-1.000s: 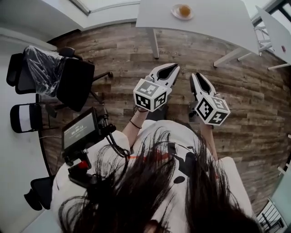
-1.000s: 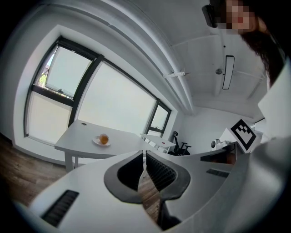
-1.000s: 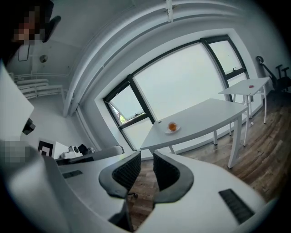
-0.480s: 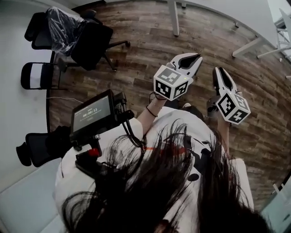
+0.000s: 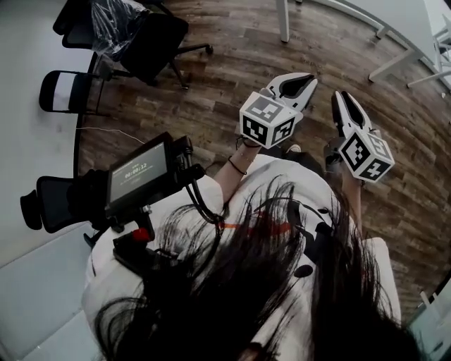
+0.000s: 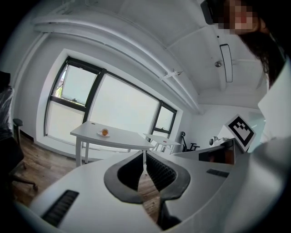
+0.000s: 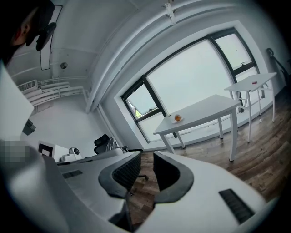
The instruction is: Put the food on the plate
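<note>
A small orange-brown piece of food (image 6: 105, 132) rests on a little dish (image 6: 103, 134) on a white table (image 6: 125, 140) by the window, far ahead of both grippers. The right gripper view shows the same food (image 7: 177, 118) on that table (image 7: 204, 111). My left gripper (image 5: 311, 81) is held level over the wooden floor; its jaws (image 6: 144, 157) meet at the tips and hold nothing. My right gripper (image 5: 343, 96) is beside it, shut and empty, with only a thin slit between its fingertips (image 7: 136, 157). The head view shows neither food nor dish.
Black office chairs (image 5: 151, 42) stand at the left of the wooden floor (image 5: 232, 63), one wrapped in plastic (image 5: 106, 15). A second white table (image 7: 252, 82) stands to the right of the first. A small screen (image 5: 137, 180) hangs on the person's chest rig.
The white table with the dish has slid out of the top of the head view, and the chairs have shifted upward. Both grippers have travelled along side by side, still shut and empty.
</note>
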Motion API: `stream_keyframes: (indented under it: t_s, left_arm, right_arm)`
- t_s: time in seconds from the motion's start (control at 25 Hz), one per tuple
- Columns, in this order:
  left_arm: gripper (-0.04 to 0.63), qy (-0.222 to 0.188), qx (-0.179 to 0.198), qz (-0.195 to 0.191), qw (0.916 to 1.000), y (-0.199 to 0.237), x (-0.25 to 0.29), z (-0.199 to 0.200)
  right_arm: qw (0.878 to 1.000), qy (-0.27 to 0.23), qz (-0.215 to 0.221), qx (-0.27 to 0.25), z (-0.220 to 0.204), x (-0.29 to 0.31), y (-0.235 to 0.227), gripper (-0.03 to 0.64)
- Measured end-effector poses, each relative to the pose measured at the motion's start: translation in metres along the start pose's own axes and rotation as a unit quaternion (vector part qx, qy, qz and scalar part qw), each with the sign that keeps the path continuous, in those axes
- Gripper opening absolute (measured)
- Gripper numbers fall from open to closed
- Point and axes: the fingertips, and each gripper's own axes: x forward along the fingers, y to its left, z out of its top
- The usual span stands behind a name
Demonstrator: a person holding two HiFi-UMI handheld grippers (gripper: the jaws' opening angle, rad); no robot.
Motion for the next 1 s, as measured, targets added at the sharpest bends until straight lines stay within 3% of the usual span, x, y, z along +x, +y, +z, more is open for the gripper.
stream_keyframes:
  t_s: [0.52, 0.84, 1.0]
  left_arm:
    - [0.006, 0.011, -0.002, 0.005, 0.9999, 0.002, -0.004, -0.009]
    - [0.006, 0.009, 0.017, -0.003, 0.9998, -0.041, -0.035, -0.025]
    - [0.006, 0.005, 0.013, 0.001, 0.9999, -0.035, -0.036, -0.022]
  right_arm:
    - [1.000, 0.010, 0.014, 0.007, -0.009, 0.008, 0.005, 0.095]
    - [1.000, -0.006, 0.012, 0.004, -0.028, -0.040, 0.012, 0.095]
    - [1.000, -0.004, 0.011, 0.004, -0.026, -0.036, 0.012, 0.095]
